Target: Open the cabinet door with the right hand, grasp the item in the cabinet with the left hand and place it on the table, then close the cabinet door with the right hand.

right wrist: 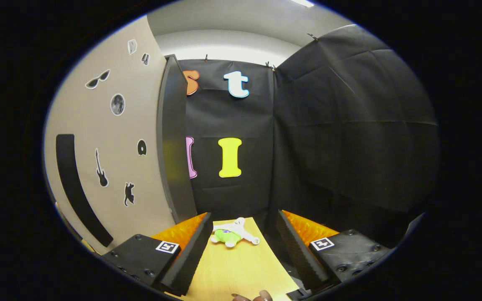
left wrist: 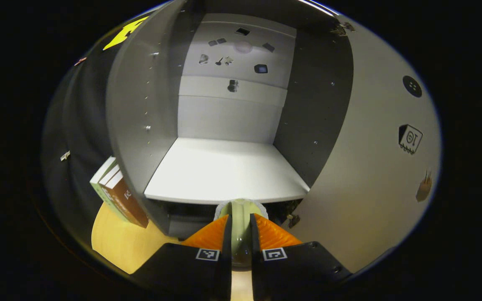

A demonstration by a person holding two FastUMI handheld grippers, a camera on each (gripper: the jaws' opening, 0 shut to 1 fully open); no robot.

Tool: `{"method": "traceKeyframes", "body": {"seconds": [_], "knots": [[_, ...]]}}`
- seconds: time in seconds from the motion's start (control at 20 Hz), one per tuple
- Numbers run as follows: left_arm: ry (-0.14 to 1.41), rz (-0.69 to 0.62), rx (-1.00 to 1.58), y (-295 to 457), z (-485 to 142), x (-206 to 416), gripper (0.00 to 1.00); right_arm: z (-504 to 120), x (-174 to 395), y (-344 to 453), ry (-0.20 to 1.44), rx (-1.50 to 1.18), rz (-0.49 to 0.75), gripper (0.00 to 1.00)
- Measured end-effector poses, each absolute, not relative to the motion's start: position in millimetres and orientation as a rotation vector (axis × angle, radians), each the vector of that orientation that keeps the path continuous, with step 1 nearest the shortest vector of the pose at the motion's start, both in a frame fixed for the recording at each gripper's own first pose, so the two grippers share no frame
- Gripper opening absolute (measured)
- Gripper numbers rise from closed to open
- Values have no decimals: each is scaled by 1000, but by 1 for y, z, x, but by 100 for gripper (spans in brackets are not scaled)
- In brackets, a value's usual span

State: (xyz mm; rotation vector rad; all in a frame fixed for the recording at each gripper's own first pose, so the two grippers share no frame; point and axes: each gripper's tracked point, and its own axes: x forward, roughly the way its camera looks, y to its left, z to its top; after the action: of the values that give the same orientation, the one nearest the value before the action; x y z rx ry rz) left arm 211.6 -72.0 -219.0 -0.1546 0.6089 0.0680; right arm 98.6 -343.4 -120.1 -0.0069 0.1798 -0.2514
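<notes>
A: Where's the item (left wrist: 241,217)?
B: Pinched between the left gripper (left wrist: 241,234) fingers, at the front edge of the shelf (left wrist: 224,171). It is pale and narrow, its long axis running straight ahead along the fingers, toward the cabinet (left wrist: 140,125).
A: And the door (left wrist: 370,167)?
B: Swung wide open to the right, stickers on its face; the shelf is bare white.
A: The right gripper (right wrist: 243,238)?
B: Fingers spread, nothing between them, over the wooden worktop (right wrist: 241,267). A small toy (right wrist: 232,235) lies there, near the door's edge. Books (left wrist: 117,194) stand left of the cabinet.
</notes>
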Motion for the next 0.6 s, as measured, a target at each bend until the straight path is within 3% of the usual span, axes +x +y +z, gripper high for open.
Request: {"method": "traceKeyframes", "body": {"seconds": [0.6], "knots": [[734,99,-289,-90,-344,123,23,-150,113,-313,232,-59,-180,98]]}}
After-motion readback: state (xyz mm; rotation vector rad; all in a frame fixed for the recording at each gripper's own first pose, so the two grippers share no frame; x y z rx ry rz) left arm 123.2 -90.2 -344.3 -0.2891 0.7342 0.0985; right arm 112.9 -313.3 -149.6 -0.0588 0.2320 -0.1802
